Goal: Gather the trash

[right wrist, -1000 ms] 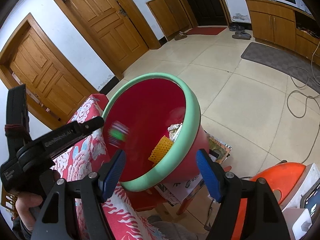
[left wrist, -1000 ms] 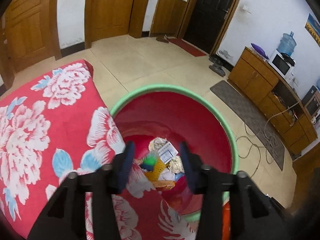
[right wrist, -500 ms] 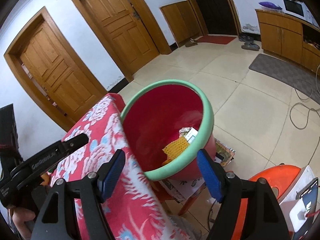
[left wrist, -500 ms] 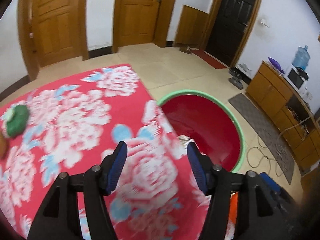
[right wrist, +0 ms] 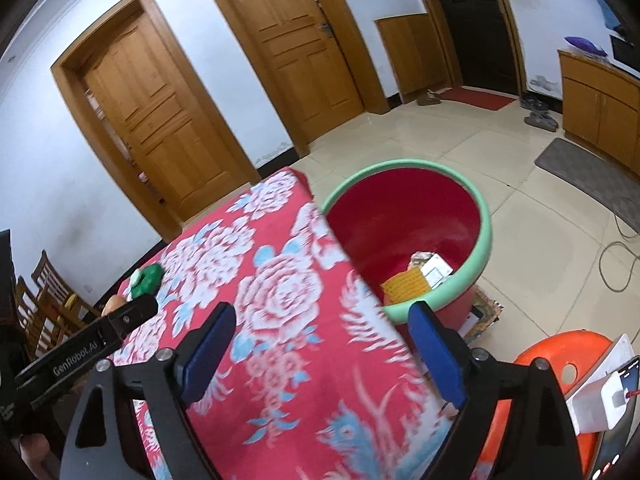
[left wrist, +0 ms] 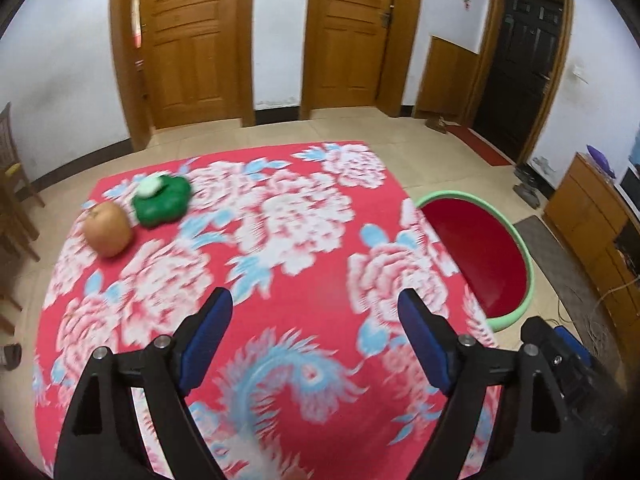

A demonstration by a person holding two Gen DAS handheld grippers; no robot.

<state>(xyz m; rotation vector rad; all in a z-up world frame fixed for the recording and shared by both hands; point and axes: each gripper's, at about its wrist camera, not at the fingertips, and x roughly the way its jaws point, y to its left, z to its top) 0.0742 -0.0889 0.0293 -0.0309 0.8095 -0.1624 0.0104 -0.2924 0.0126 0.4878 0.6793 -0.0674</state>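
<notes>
A red bin with a green rim (left wrist: 529, 256) (right wrist: 484, 240) stands on the floor at the table's right edge; yellow mesh and paper trash (right wrist: 420, 280) lie inside it. My left gripper (left wrist: 316, 332) is open and empty above the red flowered tablecloth (left wrist: 260, 240). My right gripper (right wrist: 320, 352) is open and empty over the table's right side, near the bin. A green flower-shaped object with a white top (left wrist: 162, 198) (right wrist: 146, 278) and a brown round fruit (left wrist: 107, 229) lie at the table's far left.
An orange plastic stool (right wrist: 560, 356) with a white device and phone (right wrist: 608, 396) is at the right. Wooden chairs (right wrist: 44, 304) stand left of the table. Wooden doors (left wrist: 192, 40), a cabinet (left wrist: 592, 216), a floor mat and cables surround the tiled floor.
My left gripper has swung left from over the bin to over the table, bringing the green object and fruit into view. My right gripper has pulled back and up from the bin.
</notes>
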